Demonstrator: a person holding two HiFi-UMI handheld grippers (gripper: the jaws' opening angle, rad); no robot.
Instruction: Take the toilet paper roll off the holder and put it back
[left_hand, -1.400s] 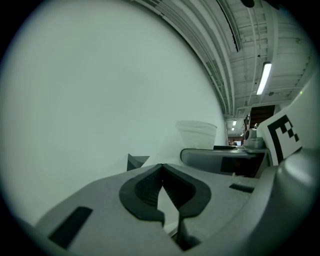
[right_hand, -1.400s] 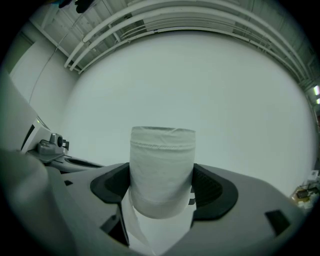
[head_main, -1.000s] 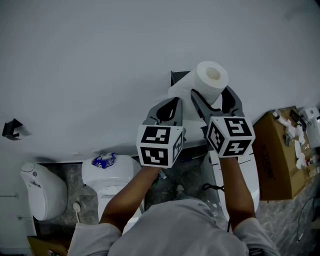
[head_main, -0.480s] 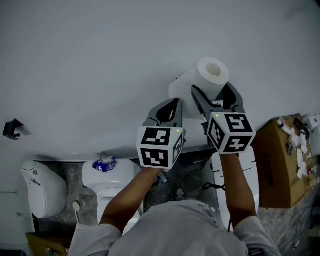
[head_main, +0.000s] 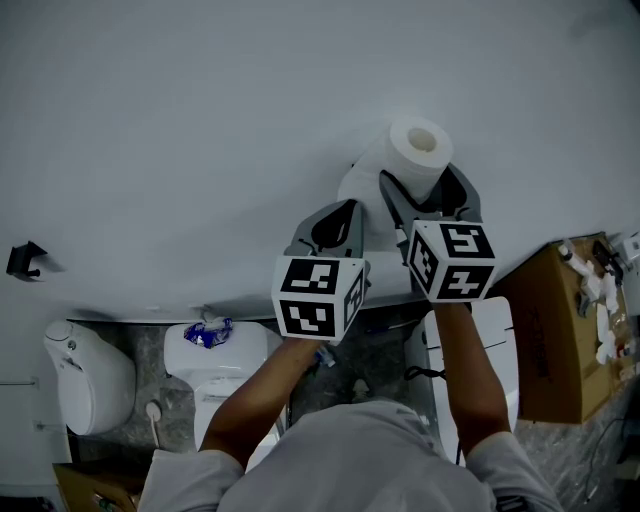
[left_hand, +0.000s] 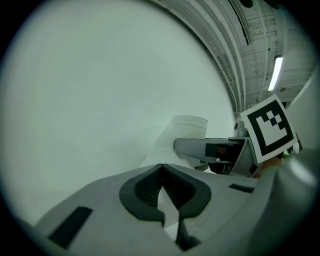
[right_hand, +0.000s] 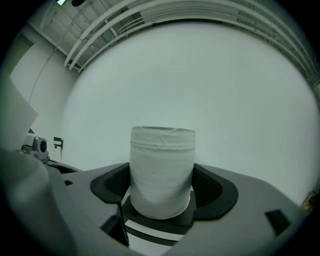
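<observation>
A white toilet paper roll (head_main: 415, 150) is held end-up against the white wall, with my right gripper (head_main: 422, 188) shut on its sides. In the right gripper view the roll (right_hand: 162, 165) stands upright between the dark pads (right_hand: 212, 192). A loose tail of paper (head_main: 355, 188) runs down-left from the roll to my left gripper (head_main: 343, 208). In the left gripper view that gripper (left_hand: 161, 172) is shut, with a white strip of paper (left_hand: 167, 202) pinched between its jaws. The holder is hidden behind the roll.
Below the wall stand a white toilet (head_main: 215, 360) with a blue packet (head_main: 207, 333) on its tank and a second white fixture (head_main: 85, 380). A black hook (head_main: 22, 258) sits on the wall at left. A cardboard box (head_main: 545, 320) is at right.
The right gripper has carried the roll slightly up and in toward the wall; the dark holder bracket seen beside the roll a second ago is now covered. The left gripper has barely moved.
</observation>
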